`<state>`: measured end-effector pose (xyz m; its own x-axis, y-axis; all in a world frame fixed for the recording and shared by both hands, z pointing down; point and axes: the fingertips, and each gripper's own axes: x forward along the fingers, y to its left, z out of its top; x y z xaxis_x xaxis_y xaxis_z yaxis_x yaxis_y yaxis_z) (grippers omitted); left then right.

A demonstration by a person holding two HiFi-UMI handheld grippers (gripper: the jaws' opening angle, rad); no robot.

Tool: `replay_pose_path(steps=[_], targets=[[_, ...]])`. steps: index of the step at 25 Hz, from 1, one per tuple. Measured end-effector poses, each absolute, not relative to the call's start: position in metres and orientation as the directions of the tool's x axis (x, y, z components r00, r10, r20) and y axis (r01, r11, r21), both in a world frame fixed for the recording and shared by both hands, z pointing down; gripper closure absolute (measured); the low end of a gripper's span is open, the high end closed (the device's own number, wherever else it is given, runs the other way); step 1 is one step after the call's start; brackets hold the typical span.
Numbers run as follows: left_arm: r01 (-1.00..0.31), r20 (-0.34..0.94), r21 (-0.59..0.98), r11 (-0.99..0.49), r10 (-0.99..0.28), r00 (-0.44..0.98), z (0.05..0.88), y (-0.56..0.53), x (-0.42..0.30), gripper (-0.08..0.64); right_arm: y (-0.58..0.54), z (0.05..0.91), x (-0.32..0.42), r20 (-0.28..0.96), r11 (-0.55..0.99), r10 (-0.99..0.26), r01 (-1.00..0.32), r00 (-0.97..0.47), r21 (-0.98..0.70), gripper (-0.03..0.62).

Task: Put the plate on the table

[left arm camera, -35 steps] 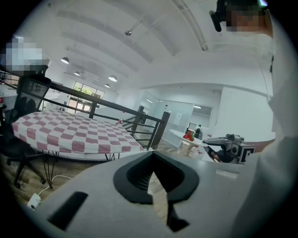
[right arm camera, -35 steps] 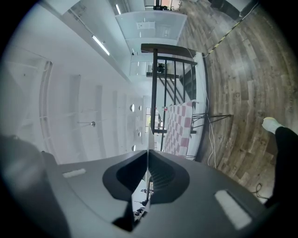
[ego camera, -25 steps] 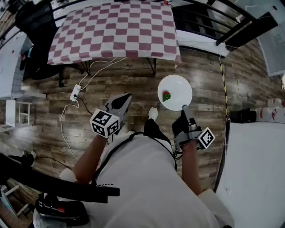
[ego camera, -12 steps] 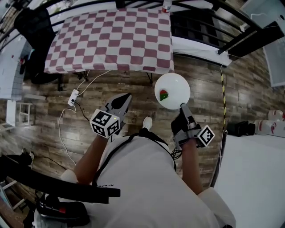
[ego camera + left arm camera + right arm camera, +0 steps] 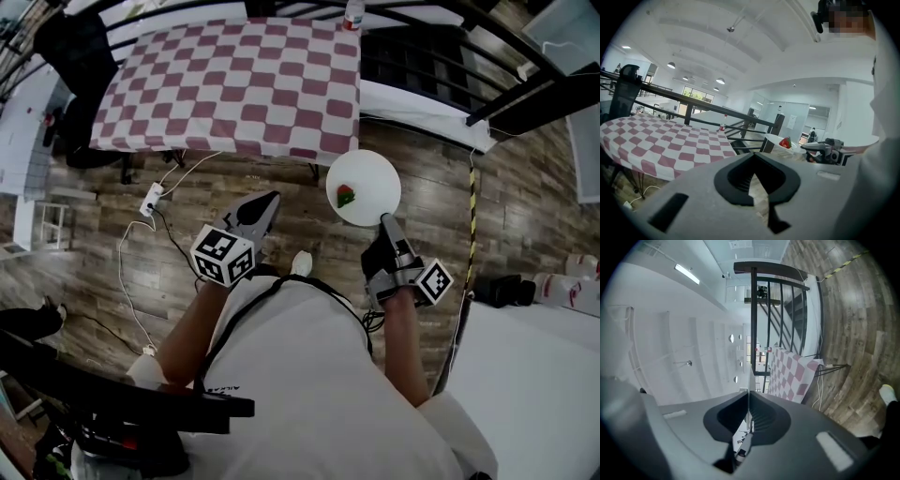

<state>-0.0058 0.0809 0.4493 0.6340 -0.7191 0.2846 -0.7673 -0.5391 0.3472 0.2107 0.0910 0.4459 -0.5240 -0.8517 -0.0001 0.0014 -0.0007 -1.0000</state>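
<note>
A white plate (image 5: 370,178) carrying a small red and green piece of food (image 5: 347,197) is held level in the air, just short of the near right corner of the table with the red and white checked cloth (image 5: 234,75). My right gripper (image 5: 385,223) is shut on the plate's near rim. In the right gripper view the plate (image 5: 749,373) shows edge-on as a thin white line between the jaws of the right gripper (image 5: 748,392). My left gripper (image 5: 266,202) hangs shut and empty to the plate's left, over the floor. The left gripper view shows the plate (image 5: 774,139) beside the table (image 5: 661,140).
A bottle (image 5: 352,13) stands at the table's far right corner. A black railing (image 5: 422,56) runs to the right of the table. A power strip (image 5: 150,199) and cables lie on the wooden floor at the left. A white surface (image 5: 534,375) fills the lower right.
The plate and both grippers have come closer to the table. The plate's far rim now nearly meets the cloth's near edge. The grip on the plate is unchanged.
</note>
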Motion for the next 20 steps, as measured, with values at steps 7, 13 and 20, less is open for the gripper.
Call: replay_pose_path(steps=[7, 13, 20], targets=[[-0.790, 0.313, 0.342, -0.510, -0.730, 0.607, 0.453, 0.072, 0.004, 0.555, 0.074, 0.455, 0.232, 0.010, -0.019, -0.849, 0.012, -0.528, -1.000, 0.575], [-0.792, 0.316, 0.328, -0.515, -0.730, 0.605, 0.450, 0.063, 0.012, 0.557, 0.070, 0.460, 0.239, 0.014, -0.026, -0.852, 0.016, -0.523, -1.000, 0.575], [-0.774, 0.300, 0.315, -0.550, -0.716, 0.631, 0.442, 0.045, 0.025, 0.557, 0.069, 0.463, 0.242, 0.018, -0.032, -0.860, 0.019, -0.510, -0.999, 0.575]])
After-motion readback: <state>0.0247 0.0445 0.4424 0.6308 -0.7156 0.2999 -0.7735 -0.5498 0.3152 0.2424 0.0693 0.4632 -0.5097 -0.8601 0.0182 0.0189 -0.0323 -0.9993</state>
